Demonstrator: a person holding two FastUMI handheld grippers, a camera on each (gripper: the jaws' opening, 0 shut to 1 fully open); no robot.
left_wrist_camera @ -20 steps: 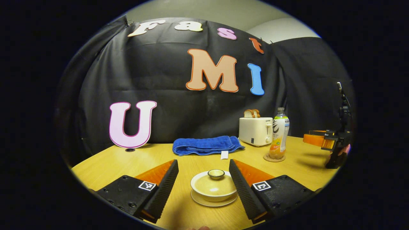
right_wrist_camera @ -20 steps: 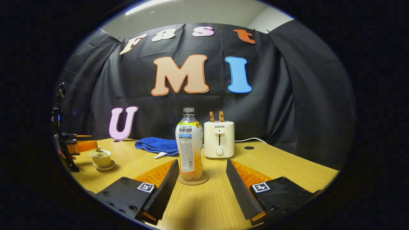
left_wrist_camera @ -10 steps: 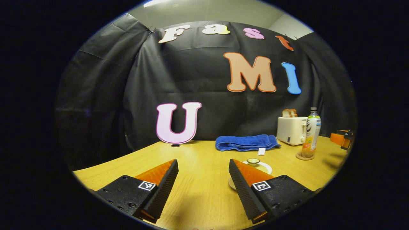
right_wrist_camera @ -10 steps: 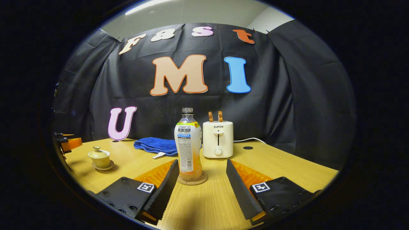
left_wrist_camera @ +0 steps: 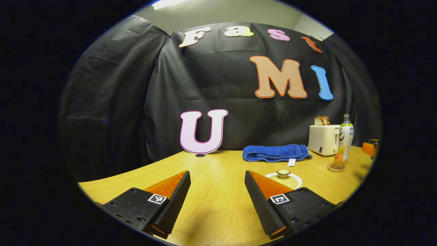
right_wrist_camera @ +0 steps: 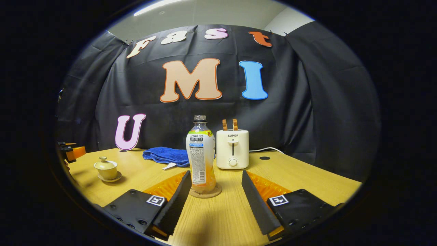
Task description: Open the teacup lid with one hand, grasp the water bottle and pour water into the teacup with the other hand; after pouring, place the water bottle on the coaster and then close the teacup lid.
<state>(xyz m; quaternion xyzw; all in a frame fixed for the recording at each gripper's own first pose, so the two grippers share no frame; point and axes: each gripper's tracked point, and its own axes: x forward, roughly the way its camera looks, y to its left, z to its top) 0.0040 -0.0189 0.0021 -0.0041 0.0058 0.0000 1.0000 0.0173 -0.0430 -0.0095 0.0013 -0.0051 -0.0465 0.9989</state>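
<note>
Pale lidded teacup (right_wrist_camera: 106,168), probably glazed.

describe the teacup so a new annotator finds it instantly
On the wooden table, start from the white toaster and go left past the water bottle and blue towel. The teacup stands alone near the left edge: small, cream, knobbed lid on, on a saucer.

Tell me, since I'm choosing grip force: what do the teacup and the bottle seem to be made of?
The teacup looks like glazed ceramic: pale, smooth, faintly glossy. The bottle looks like thin clear plastic under a printed wrap, with see-through neck and base.
</note>
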